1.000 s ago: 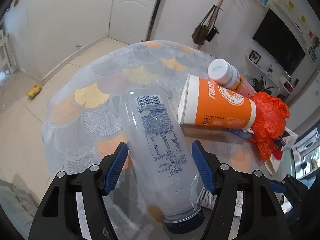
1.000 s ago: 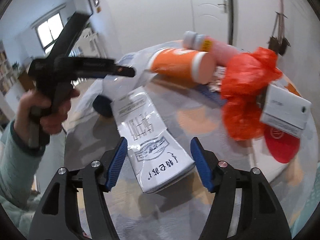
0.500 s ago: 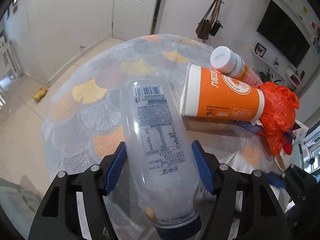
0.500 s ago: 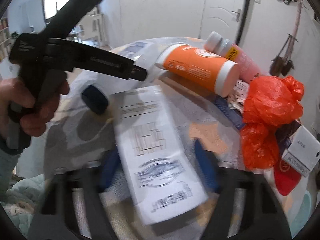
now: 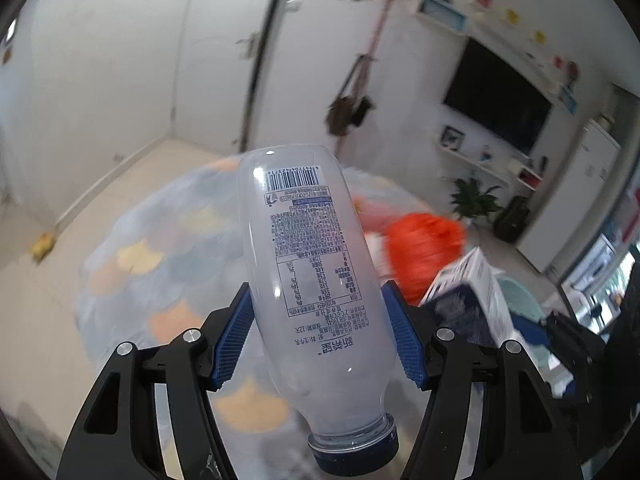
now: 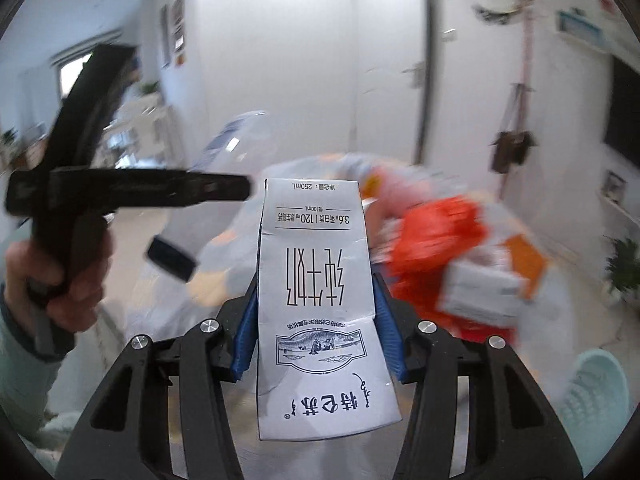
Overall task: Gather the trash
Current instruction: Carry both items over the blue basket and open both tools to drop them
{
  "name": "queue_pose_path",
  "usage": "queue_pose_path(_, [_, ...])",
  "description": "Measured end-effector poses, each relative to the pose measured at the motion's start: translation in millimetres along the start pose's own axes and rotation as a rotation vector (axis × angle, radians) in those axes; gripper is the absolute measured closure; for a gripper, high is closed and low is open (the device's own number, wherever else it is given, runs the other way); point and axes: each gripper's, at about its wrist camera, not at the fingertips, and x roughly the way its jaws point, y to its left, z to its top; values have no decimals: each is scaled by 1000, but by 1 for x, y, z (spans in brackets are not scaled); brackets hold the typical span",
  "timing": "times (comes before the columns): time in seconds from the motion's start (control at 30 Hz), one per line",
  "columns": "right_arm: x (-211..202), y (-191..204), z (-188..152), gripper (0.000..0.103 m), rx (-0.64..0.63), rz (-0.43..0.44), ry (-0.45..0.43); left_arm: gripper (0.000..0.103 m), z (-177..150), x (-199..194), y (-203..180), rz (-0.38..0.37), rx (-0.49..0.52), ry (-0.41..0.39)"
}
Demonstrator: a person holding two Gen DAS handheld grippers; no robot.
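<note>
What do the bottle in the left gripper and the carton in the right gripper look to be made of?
Bottle: cloudy, glossy see-through plastic by the look, since the table's colours show faintly through it and highlights glint on it; its dark blue cap looks like opaque plastic. Carton: smooth coated paperboard, probably, given its flat printed panels and sharp folded creases.

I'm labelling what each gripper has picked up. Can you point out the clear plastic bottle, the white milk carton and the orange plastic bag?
clear plastic bottle [image 5: 316, 280], left wrist view, on its printed label.
white milk carton [image 6: 316, 280], right wrist view, on its front face.
orange plastic bag [image 5: 424, 244], left wrist view, on its crumpled middle.
</note>
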Motion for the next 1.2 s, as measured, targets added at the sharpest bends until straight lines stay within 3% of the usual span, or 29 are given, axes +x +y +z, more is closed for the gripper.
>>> queue_pose_path(0.1, [-16, -20, 1, 55, 45, -45, -37, 40, 10, -4, -35, -38, 60, -16])
queue_pose_path(0.3, [-81, -91, -5, 55, 191, -243, -137, 40, 27, 13, -122, -183, 174, -17])
queue_pose_path(0.4, [-103, -119, -12, 55, 242, -316, -148, 40, 29, 25, -165, -231, 238, -4])
queue_pose_path(0.57, [-116, -178, -38, 55, 375, -446, -108, 40, 26, 61, -240, -298, 335, 49])
queue_pose_path(0.87, [-118, -283, -117, 55, 687, -597, 22, 40, -1, 163, -334, -439, 411, 210])
queue_pose_path(1.2, [-77, -343, -194, 54, 919, -591, 225, 40, -54, 270, -351, -463, 361, 465])
